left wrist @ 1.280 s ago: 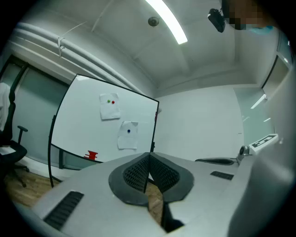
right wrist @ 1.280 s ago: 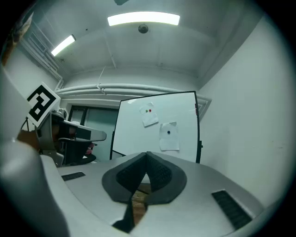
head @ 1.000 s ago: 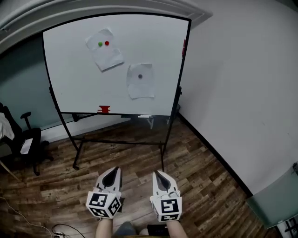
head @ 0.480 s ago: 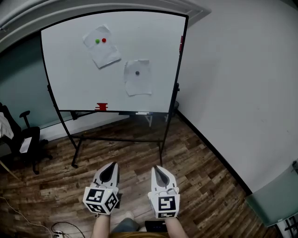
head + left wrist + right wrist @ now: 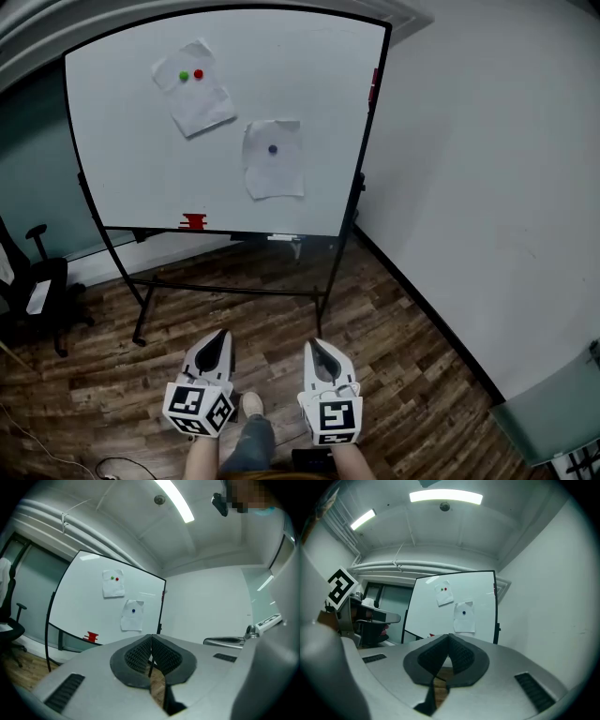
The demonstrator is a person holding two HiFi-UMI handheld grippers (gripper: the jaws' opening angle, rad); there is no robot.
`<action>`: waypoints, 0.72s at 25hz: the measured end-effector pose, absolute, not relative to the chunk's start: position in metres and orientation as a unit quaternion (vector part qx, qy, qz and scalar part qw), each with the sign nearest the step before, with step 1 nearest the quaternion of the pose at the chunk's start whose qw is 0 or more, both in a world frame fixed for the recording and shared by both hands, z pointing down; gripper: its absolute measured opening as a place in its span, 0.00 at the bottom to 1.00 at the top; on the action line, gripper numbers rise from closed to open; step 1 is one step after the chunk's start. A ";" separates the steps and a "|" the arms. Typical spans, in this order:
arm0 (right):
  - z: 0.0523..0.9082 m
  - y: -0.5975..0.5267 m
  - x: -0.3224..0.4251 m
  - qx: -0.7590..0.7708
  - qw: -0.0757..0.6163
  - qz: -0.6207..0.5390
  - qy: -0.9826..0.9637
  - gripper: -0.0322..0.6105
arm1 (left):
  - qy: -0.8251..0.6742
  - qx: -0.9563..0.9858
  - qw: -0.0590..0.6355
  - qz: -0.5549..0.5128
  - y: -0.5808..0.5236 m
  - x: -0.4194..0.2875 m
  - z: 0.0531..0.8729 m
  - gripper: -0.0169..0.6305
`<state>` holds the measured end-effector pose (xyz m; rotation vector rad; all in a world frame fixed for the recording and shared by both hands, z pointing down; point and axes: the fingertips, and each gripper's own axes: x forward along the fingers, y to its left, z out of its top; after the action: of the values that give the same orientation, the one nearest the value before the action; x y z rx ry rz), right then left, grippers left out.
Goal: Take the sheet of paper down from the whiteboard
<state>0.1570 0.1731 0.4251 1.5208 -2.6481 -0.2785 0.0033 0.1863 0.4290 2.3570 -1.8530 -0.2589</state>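
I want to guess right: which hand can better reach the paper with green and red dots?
Probably left: the left hand-held gripper lines up with that paper; the right hand-held gripper is farther sideways. Neither is near.

Right gripper (image 5: 448, 635) closed; whiteboard (image 5: 424, 616) ahead; lower sheet (image 5: 464, 618) seemingly magnet-pinned.

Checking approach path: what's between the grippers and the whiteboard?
Head view: just wood floor, then the stand crossbar under the whiteboard. The left gripper and right gripper are both shut, empty.
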 end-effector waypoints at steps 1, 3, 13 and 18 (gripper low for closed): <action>0.428 0.160 0.153 0.496 0.040 -0.092 -0.863 0.07 | -0.614 0.782 0.064 -0.087 0.173 -0.001 0.431 0.06; 0.433 0.129 0.145 0.498 0.042 -0.095 -0.861 0.07 | -0.612 0.783 0.065 -0.094 0.139 -0.010 0.434 0.06; 0.425 -0.081 0.077 0.515 0.061 -0.081 -0.851 0.07 | -0.591 0.790 0.095 -0.136 -0.073 -0.081 0.420 0.06; 0.415 -0.168 0.040 0.522 0.055 -0.080 -0.847 0.07 | -0.566 0.804 0.118 -0.142 -0.160 -0.120 0.412 0.06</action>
<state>0.0395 -0.1683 0.4153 1.5860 -2.5714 -0.2414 -0.1200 -0.1602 0.4123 2.3505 -1.6548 -0.4162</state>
